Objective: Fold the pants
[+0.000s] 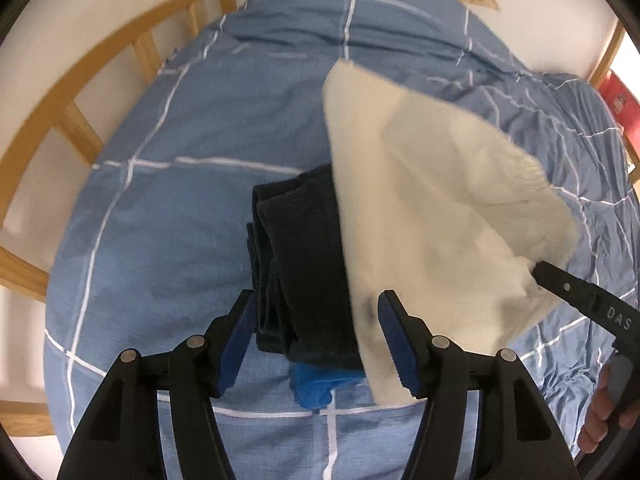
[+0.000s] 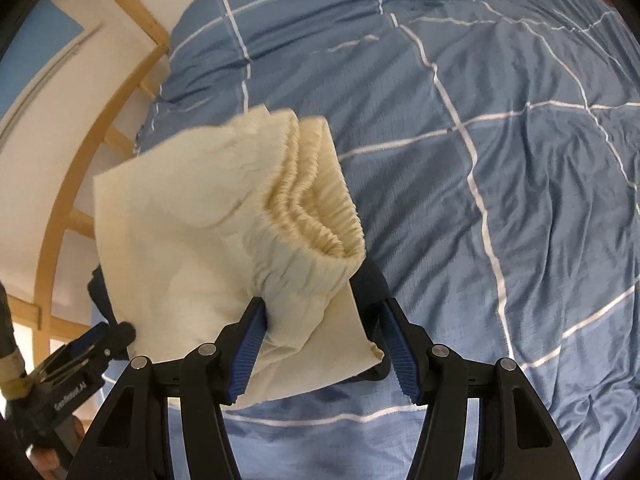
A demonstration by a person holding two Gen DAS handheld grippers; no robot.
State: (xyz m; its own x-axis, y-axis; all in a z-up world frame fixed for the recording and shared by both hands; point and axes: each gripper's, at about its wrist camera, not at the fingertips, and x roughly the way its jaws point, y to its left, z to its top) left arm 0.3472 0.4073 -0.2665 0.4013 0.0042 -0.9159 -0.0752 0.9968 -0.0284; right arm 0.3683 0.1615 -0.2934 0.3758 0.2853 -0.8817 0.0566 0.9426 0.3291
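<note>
Right hand-held gripper has its jaws spread, yet the cream pants sit bunched between them, elastic waistband puffed up just ahead; whether anything is truly pinched there, I can't tell. The left hand-held gripper hangs with jaws apart too, over a stack of dark folded clothes with a blue garment underneath. The pants are up off the blue checked bed cover, draped between the two tools and partly across that stack. The risk now: with so loose a hold, the cloth could slide free and slump in a heap, or drag the dark pile askew as it drops.
</note>
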